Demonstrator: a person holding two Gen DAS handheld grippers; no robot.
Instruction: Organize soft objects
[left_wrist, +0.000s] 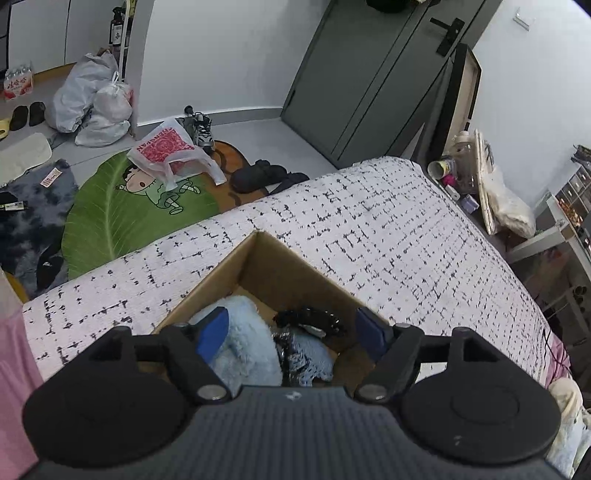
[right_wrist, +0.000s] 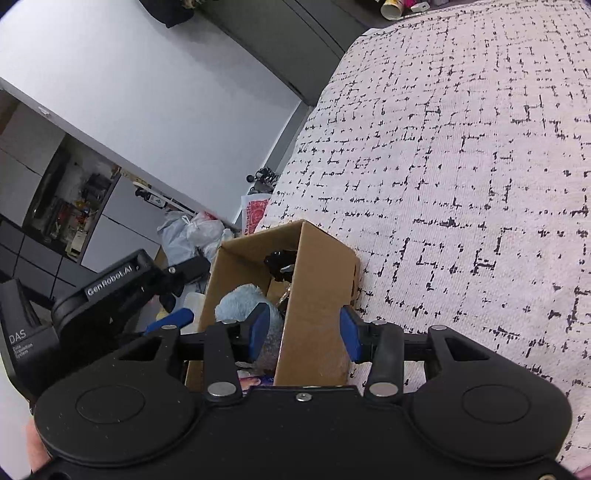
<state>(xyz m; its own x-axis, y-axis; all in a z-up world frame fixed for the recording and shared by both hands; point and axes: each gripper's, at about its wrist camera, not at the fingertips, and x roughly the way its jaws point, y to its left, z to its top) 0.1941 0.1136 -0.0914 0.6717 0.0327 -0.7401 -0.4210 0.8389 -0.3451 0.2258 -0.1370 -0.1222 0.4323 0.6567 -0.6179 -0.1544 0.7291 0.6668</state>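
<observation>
Soft objects (left_wrist: 240, 343) — mostly pale-blue plush — lie inside the cardboard box (left_wrist: 280, 269) on the bed (left_wrist: 406, 229), so I hold my left gripper (left_wrist: 291, 332) spread above them and my right gripper (right_wrist: 306, 332) spread astride the box wall, likely to steady it.

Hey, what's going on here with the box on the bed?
A person is sorting soft things into a cardboard box that sits on the patterned bedspread. The left hand-held gripper hangs open over the box, above a fluffy light-blue item and a black item already inside. The right hand-held gripper is open too, its fingers straddling the box's near wall. Neither holds anything.
</observation>
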